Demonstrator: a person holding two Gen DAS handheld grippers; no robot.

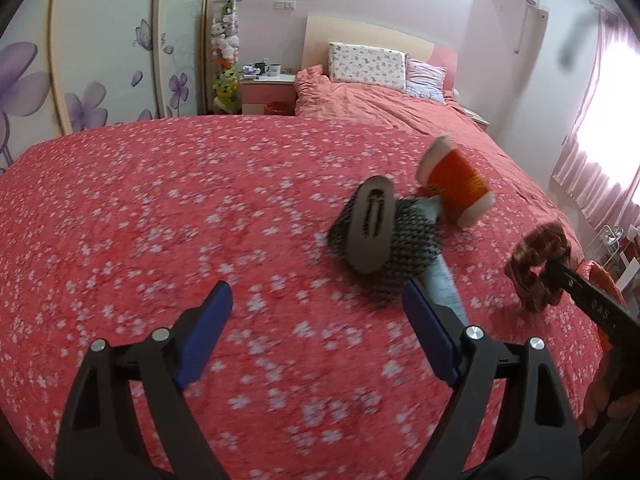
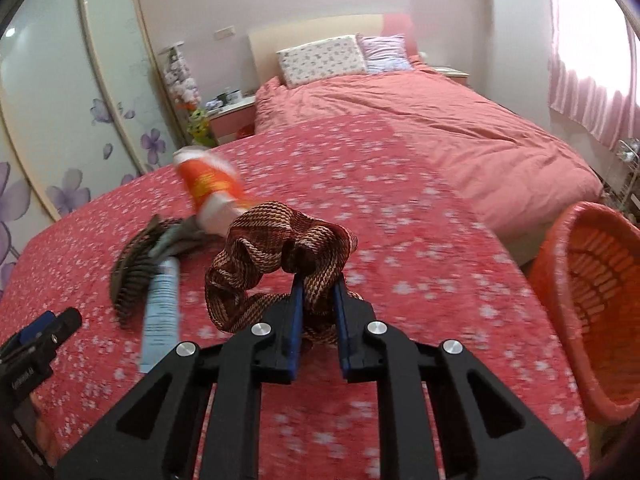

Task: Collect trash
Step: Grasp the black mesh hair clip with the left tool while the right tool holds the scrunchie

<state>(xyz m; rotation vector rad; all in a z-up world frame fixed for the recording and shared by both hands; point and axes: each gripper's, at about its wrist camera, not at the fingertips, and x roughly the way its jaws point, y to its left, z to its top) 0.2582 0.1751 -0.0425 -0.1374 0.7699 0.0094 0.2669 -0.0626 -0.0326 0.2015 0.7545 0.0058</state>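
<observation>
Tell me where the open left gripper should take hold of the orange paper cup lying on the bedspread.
Grip the orange paper cup across its middle wall, coming down from above. It lies on its side, so the round wall faces up and the rims point sideways. Set the left gripper fingers crosswise to the cup's long axis and squeeze lightly; paper likely crushes. Its lower end touches the blue packet, so lift straight up.

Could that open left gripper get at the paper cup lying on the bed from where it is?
Probably not directly: the left gripper is open, but the dark hair clip and mesh lie between it and the paper cup.
</observation>
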